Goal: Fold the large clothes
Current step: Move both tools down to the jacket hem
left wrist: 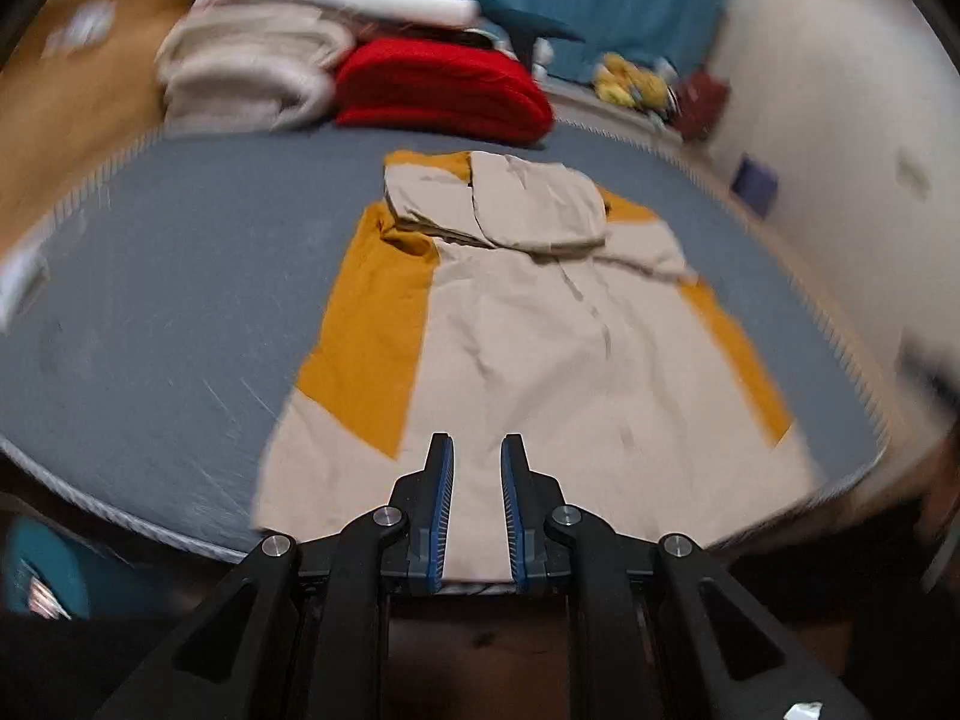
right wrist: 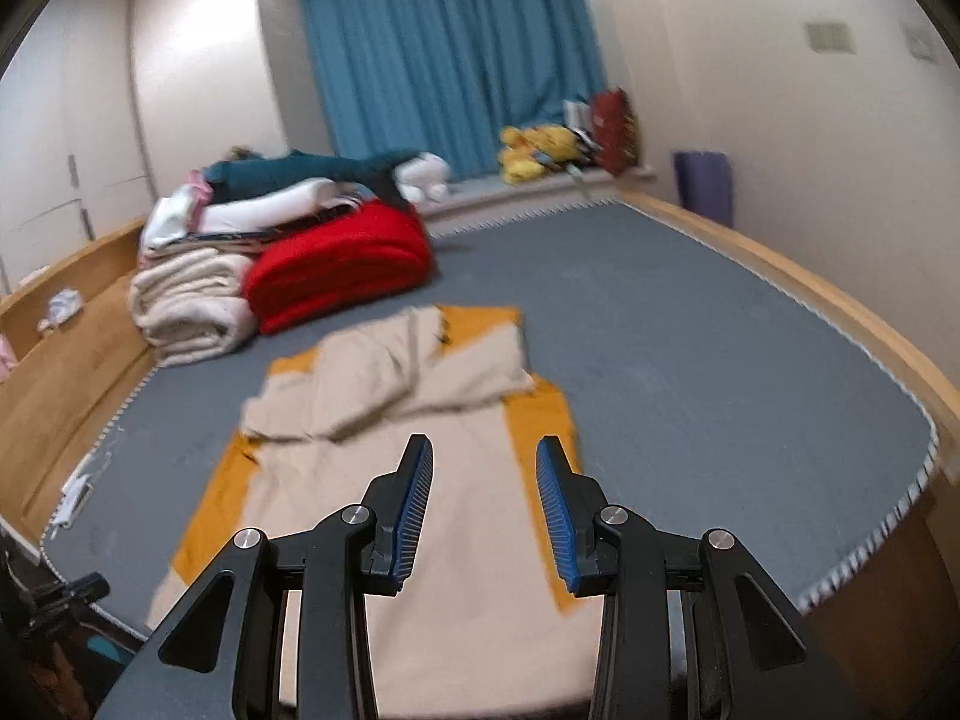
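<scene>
In the left wrist view, the left gripper (left wrist: 477,450) hangs empty, jaws slightly apart, above the near hem of the beige-and-mustard cloth garment (left wrist: 528,348), spread flat on the grey mat (left wrist: 180,300) with sleeves folded in, apparently ready for lengthwise folding. In the right wrist view, the right gripper (right wrist: 485,456) is likewise empty, jaws wider apart, above the same garment (right wrist: 456,480), which lies clear of the red folded blanket (right wrist: 342,264).

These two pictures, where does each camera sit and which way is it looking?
Left wrist: on the left claw, looking down along its fingers at the beige and mustard garment on the grey bed.
Right wrist: on the right claw, facing the same garment and blue curtain.
Both share the garment, the red blanket and bed.
</scene>
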`<state>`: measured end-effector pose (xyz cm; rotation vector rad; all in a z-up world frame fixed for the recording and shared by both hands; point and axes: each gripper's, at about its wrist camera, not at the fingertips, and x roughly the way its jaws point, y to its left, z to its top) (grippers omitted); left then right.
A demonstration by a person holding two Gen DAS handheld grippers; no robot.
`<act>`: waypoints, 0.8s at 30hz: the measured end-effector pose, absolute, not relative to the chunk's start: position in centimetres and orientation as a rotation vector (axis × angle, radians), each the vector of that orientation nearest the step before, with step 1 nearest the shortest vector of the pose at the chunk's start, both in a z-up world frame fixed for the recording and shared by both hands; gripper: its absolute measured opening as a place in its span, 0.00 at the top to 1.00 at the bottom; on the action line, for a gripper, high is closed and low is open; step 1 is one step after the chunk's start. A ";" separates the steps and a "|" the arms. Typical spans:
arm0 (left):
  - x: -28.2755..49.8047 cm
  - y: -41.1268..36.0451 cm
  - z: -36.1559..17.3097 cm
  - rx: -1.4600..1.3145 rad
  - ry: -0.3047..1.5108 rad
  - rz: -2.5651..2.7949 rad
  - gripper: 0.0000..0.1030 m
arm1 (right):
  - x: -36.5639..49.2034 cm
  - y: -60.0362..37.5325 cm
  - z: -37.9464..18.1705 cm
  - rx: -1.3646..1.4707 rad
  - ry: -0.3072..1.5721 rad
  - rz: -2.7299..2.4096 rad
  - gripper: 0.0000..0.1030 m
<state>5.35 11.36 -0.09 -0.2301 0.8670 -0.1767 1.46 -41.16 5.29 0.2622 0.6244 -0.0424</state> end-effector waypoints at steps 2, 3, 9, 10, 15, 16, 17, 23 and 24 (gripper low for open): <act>6.8 11.9 -0.2 -0.238 0.863 -0.122 0.86 | 1.3 -42.6 3.4 0.281 0.684 -0.075 0.63; 7.7 12.1 -0.3 -0.236 0.863 -0.092 0.86 | 1.8 -43.4 2.8 0.293 0.716 -0.087 0.63; 10.9 12.9 -1.8 -0.278 0.930 -0.022 0.86 | 4.5 -45.5 1.7 0.299 0.774 -0.093 0.64; 11.3 13.0 -1.8 -0.283 0.936 -0.021 0.86 | 4.8 -45.3 1.6 0.297 0.781 -0.082 0.64; 11.6 15.0 -2.1 -0.415 0.945 -0.033 0.86 | 6.2 -45.5 0.6 0.320 0.812 -0.051 0.64; 11.6 15.5 -2.5 -0.431 0.961 -0.025 0.86 | 6.2 -45.4 0.1 0.329 0.822 -0.058 0.64; 11.6 15.8 -2.8 -0.437 0.971 -0.018 0.86 | 6.3 -45.5 -0.7 0.342 0.849 -0.066 0.64; 11.7 20.3 -5.7 -0.517 1.070 0.082 0.86 | 7.4 -44.1 -2.2 0.290 0.948 -0.051 0.64; 11.9 20.7 -6.4 -0.530 1.104 0.097 0.86 | 7.7 -43.9 -2.8 0.278 0.962 -0.045 0.64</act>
